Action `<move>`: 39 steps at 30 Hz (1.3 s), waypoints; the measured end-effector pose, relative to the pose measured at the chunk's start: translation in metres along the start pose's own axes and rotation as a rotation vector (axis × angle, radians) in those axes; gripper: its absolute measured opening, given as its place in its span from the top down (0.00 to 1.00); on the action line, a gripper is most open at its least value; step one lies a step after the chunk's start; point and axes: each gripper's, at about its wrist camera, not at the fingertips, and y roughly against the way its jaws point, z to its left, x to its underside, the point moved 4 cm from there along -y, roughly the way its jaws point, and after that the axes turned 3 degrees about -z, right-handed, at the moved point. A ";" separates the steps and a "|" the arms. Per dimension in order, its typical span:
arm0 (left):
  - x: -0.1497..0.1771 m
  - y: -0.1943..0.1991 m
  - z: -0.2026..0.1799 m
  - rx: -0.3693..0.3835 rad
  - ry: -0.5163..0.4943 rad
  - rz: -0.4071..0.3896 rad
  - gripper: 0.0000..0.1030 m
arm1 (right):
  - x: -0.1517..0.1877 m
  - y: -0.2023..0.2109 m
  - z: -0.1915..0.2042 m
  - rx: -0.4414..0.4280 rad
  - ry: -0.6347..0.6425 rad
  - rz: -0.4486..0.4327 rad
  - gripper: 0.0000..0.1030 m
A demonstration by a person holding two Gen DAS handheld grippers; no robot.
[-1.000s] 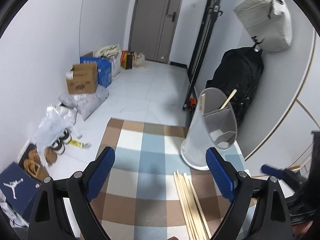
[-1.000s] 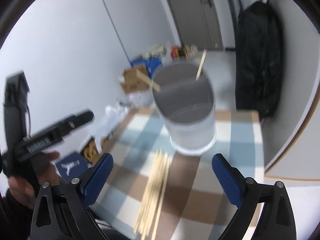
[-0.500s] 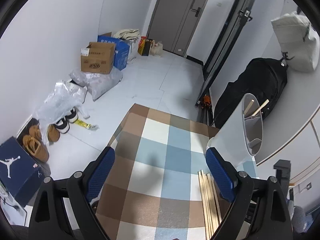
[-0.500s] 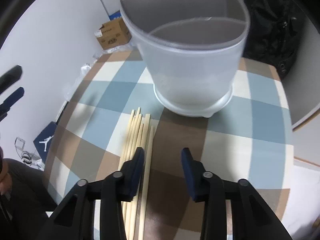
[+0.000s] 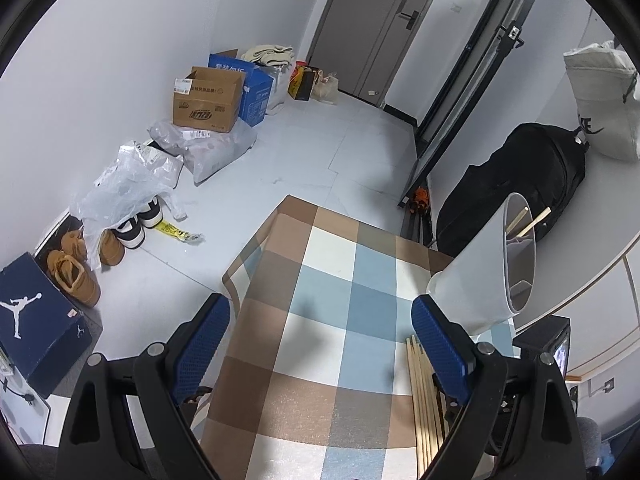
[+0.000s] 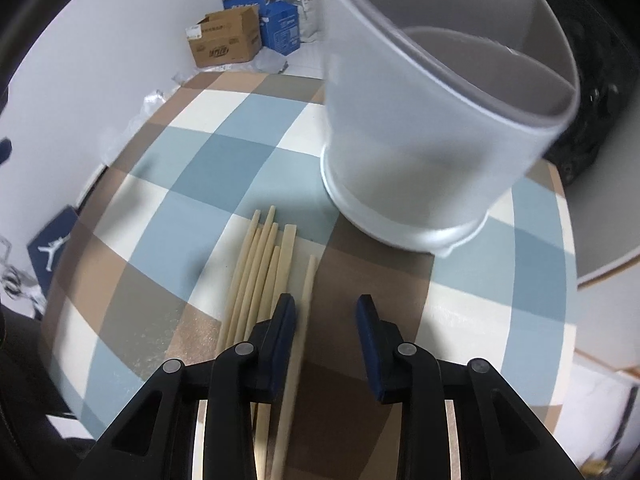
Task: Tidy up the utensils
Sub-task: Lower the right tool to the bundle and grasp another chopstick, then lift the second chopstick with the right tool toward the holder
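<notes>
Right jaws: I see my right gripper [image 6: 326, 312] partly closed, having just been narrowing; one chopstick [image 6: 306, 292] lies between the pads, not yet pinched.
Left jaws: my left gripper [image 5: 320, 340] is spread wide, holding nothing, over the checked cloth [image 5: 320, 400].
Chopsticks: the bundle [image 6: 260, 276] lies on the surface just left of the right jaws.
Ahead: the white divided holder [image 6: 432, 128] stands beyond, with sticks inside.
Beyond: cardboard box [image 5: 208, 100] on the floor.
</notes>
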 end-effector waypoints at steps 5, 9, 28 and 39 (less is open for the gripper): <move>-0.001 -0.001 0.003 -0.005 0.003 -0.002 0.13 | -0.008 -0.002 0.002 0.006 -0.010 0.012 0.73; -0.001 -0.002 0.002 -0.016 -0.006 -0.003 0.13 | -0.011 -0.001 0.004 0.012 0.005 0.009 0.80; 0.033 -0.036 -0.031 0.001 -0.137 0.173 0.13 | -0.003 0.071 -0.033 -0.117 -0.137 -0.200 0.97; 0.079 -0.060 -0.066 -0.047 -0.277 0.352 0.13 | -0.007 0.118 -0.055 -0.211 -0.227 -0.355 0.97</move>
